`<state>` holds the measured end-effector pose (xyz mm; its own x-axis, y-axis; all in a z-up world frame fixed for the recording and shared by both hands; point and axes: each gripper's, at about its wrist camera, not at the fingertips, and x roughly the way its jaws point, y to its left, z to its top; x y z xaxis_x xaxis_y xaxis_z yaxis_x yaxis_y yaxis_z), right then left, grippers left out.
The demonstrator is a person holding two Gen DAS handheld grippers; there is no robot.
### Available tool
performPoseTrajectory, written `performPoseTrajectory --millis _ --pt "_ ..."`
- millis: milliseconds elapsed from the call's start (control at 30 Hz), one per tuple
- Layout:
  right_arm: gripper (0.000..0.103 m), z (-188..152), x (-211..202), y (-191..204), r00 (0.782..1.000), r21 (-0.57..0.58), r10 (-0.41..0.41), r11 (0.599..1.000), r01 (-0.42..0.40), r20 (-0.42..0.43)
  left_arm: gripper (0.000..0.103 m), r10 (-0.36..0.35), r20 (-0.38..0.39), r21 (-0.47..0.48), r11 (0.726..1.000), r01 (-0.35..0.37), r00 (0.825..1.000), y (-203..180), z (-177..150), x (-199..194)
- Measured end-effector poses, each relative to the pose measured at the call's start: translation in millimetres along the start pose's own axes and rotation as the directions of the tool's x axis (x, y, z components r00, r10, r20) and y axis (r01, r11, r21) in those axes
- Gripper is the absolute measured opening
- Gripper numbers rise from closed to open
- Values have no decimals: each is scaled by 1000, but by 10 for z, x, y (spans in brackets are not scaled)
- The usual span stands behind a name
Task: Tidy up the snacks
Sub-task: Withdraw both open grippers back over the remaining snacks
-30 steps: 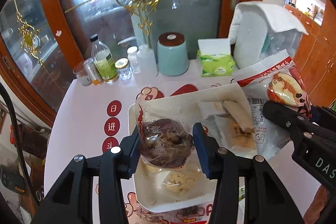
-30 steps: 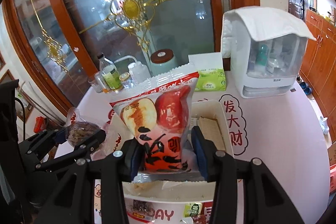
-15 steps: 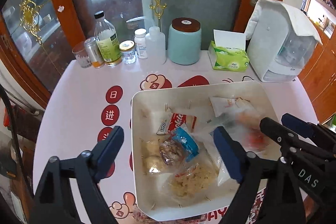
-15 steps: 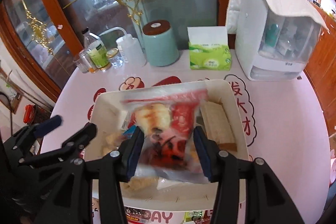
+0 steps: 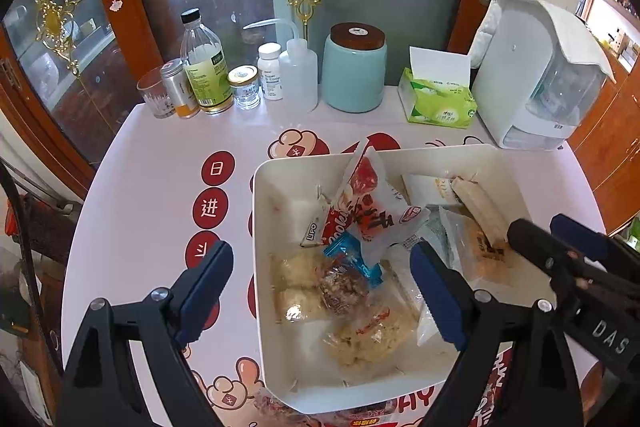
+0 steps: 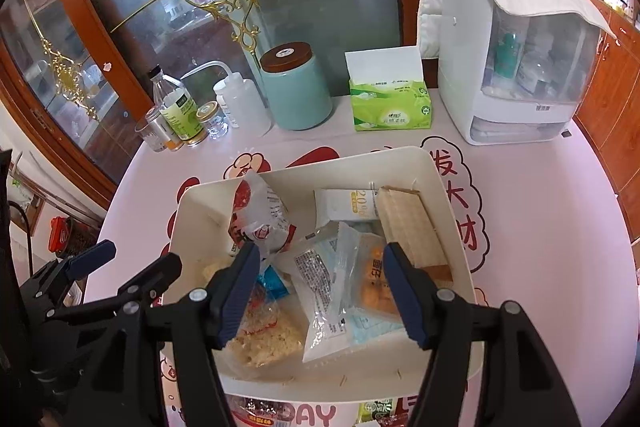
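A white bin (image 5: 260,187) (image 6: 452,195) sits on the table, full of wrapped snacks. The red and white snack bag (image 5: 368,203) (image 6: 258,215) lies tilted in its far left part. The dark nut snack in clear wrap (image 5: 340,285) lies near the front left. A wafer pack (image 6: 412,227) lies along the right wall. My left gripper (image 5: 320,291) is open and empty above the bin's left half. My right gripper (image 6: 320,291) is open and empty above the bin's front; it also shows in the left wrist view (image 5: 560,247).
Along the table's back edge stand bottles and jars (image 5: 204,71), a teal canister (image 5: 354,67), a green tissue pack (image 5: 438,99) and a white covered organizer (image 5: 536,75). More snack packets (image 6: 260,411) lie in front of the bin. A glass door stands behind.
Both grippers opened. The dark nut snack dropped from my left gripper into the bin; the red and white bag dropped from my right gripper into the bin. Both grippers now hover empty.
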<state>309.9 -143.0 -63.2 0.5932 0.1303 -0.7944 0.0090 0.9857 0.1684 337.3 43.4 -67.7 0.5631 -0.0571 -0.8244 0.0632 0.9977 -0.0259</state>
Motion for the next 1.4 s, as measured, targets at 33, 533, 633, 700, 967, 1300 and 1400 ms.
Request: performPoseTrajectory --millis 33,533,633,700,967,1300,1400 --pt "65 -11 -9 5 1000 -4 2 1000 -2 -1 89 -1 2 -1 1000 1 1000 -2 -5 -17" --pt "65 -178 -316 18 1000 -60 -11 998 11 -5 89 -17 33 -12 1000 17 999 -16 -182 -395" --pt "65 -256 -439 -7 1000 -65 9 998 -9 9 89 -18 45 -6 1000 18 999 -38 -249 -514" --pt "65 -312 -538 -21 999 -72 17 997 -15 30 89 -18 51 -1 1000 18 999 -40 -289 -591" --pt "65 -562 -911 -118 996 -122 18 993 -8 82 90 8 76 43 999 -12 997 17 -563 -955" --pt "65 -932 -1216 -216 996 -196 70 979 -59 49 90 74 73 47 996 -78 995 192 -1035 -1336" --pt "65 -1028 -1293 -232 996 -225 83 972 -71 43 90 96 66 51 994 -100 993 236 -1180 -1401"
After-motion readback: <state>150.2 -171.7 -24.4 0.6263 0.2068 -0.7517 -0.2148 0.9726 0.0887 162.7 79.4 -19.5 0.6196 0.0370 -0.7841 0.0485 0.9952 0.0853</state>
